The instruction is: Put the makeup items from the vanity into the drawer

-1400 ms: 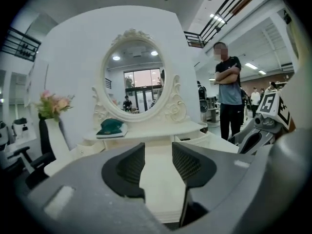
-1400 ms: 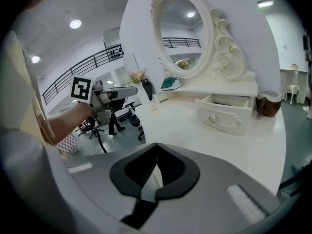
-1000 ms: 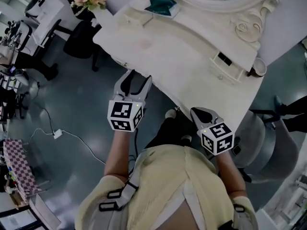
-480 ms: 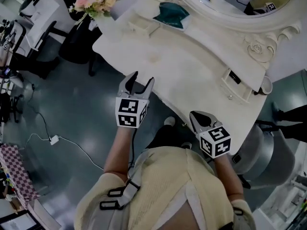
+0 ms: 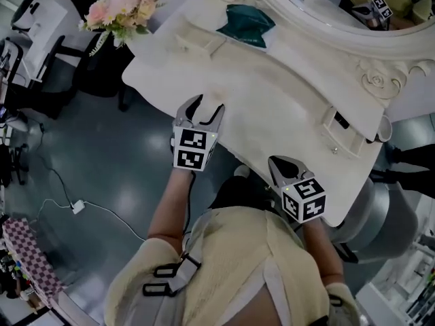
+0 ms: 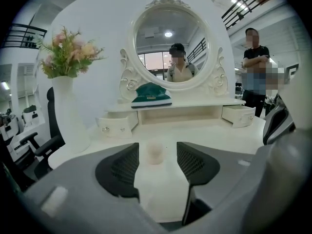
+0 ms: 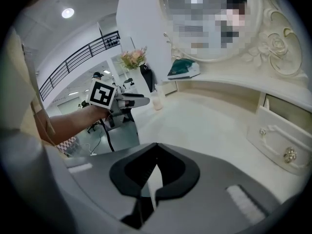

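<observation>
The white vanity (image 5: 285, 107) has an oval mirror and two small drawers pulled out, one at the left (image 6: 116, 123) and one at the right (image 6: 239, 115). A small pale jar (image 6: 155, 155) stands on the top near the front edge. My left gripper (image 6: 157, 147) is open, its jaws on either side of the jar's line but short of it. From the head view the left gripper (image 5: 206, 109) sits over the vanity's front edge. My right gripper (image 5: 284, 163) hangs shut and empty near the front edge. A teal item (image 6: 151, 95) lies on the back shelf.
A vase of pink flowers (image 6: 68, 52) stands at the vanity's left end. A grey chair (image 5: 370, 209) is at the right, and office chairs (image 5: 41, 60) are to the left on the floor. A person (image 6: 253, 67) stands beyond the right drawer.
My left gripper has moved forward from in front of the vanity to over its front edge, still open. The right gripper has hardly moved.
</observation>
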Tool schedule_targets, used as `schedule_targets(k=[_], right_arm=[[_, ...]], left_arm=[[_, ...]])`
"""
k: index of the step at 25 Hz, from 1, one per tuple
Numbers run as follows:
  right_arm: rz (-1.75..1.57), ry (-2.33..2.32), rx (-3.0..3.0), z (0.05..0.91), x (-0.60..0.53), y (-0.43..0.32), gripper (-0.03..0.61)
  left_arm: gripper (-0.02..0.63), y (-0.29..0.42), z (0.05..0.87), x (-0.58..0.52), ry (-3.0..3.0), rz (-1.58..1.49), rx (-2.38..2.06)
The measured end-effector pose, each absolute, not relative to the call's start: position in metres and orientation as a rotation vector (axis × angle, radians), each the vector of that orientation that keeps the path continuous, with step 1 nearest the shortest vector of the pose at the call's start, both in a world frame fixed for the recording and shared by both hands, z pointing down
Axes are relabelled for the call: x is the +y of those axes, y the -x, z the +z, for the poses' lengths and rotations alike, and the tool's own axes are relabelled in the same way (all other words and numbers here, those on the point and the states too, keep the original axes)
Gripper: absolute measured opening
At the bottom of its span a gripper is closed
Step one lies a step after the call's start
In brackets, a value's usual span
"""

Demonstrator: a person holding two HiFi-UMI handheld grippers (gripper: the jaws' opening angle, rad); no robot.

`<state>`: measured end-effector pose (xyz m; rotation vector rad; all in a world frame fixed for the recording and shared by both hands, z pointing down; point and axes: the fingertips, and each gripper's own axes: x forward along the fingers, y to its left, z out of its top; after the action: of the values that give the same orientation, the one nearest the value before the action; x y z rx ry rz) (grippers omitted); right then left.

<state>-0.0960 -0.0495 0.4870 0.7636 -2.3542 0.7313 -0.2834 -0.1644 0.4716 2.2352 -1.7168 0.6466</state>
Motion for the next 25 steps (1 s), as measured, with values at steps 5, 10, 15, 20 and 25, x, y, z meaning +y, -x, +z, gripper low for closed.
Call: schedule_targets(k=[5, 10, 15, 20, 25], right_arm=[[0.760, -0.787, -2.318, 0.494, -0.060, 0.099, 0.000], [0.779, -0.821, -2.290, 0.498, -0.070, 0.097, 0.000], [0.793, -0.840, -2.268, 0.501, -0.074, 0.100, 0.000], [0.808, -0.852, -2.254, 0.500, -0.076, 0.102, 0.000], [0.818, -0.860, -2.246, 0.501, -0.078, 0.096, 0.000]], left_arm=[[0.226, 0.280, 0.494, -0.187, -2.252, 0.740, -1.657], [0.215, 0.277, 0.505, -0.201, -2.266, 0.736, -1.616], [0.215, 0.278, 0.511, -0.209, -2.275, 0.730, -1.584], [0.169, 0.277, 0.510, -0.213, -2.301, 0.736, -1.564], [0.146, 0.277, 0.510, -0.213, -2.294, 0.732, -1.552]])
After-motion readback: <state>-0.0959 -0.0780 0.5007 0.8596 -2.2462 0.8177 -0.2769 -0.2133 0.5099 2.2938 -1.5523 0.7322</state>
